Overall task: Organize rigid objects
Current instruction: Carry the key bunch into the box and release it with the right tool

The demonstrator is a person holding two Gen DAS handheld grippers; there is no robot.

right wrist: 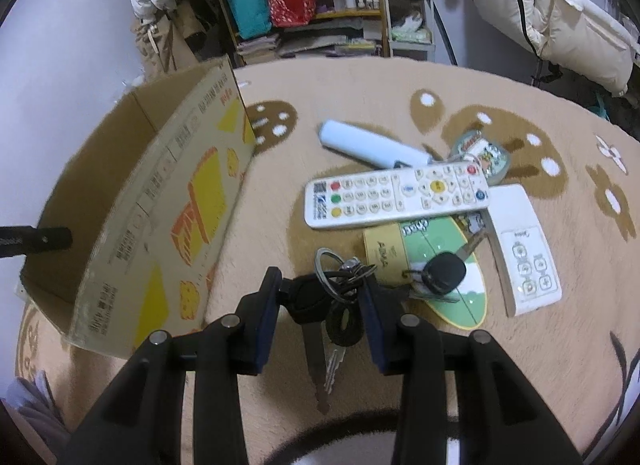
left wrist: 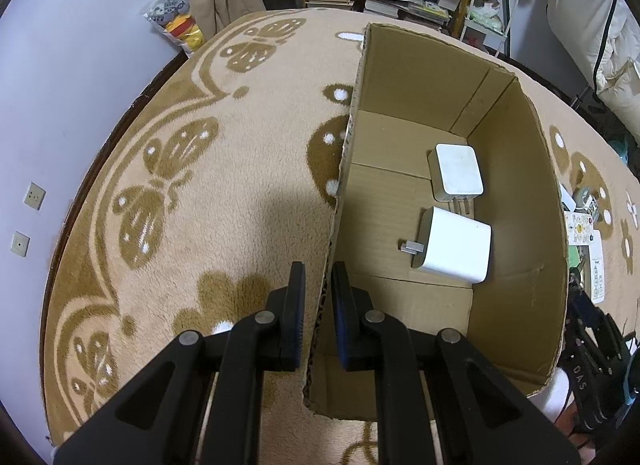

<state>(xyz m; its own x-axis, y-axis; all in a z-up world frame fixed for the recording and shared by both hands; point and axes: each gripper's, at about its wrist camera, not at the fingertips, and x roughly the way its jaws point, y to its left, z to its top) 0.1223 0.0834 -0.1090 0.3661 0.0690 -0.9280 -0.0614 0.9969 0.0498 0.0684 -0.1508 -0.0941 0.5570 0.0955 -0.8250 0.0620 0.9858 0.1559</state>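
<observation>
An open cardboard box (left wrist: 420, 77) stands on the patterned rug; its printed outer side (right wrist: 168, 225) shows in the right wrist view. Two white plug chargers (left wrist: 460, 175) (left wrist: 456, 251) lie on the box floor. My left gripper (left wrist: 318, 269) straddles the box's left wall, one finger outside and one inside, shut on the cardboard edge. A bunch of keys (right wrist: 340, 305) with black heads and metal rings lies on the rug between the fingers of my right gripper (right wrist: 322, 279), which stands open around it.
Right of the box lies a heap: a long white remote (right wrist: 396, 197), a small white remote (right wrist: 524, 249), a white stick-shaped device (right wrist: 368, 145), a green oval card (right wrist: 460, 305), a black car key (right wrist: 444, 271) and a yellow tag (right wrist: 384, 249). Shelves and hanging clothes stand behind.
</observation>
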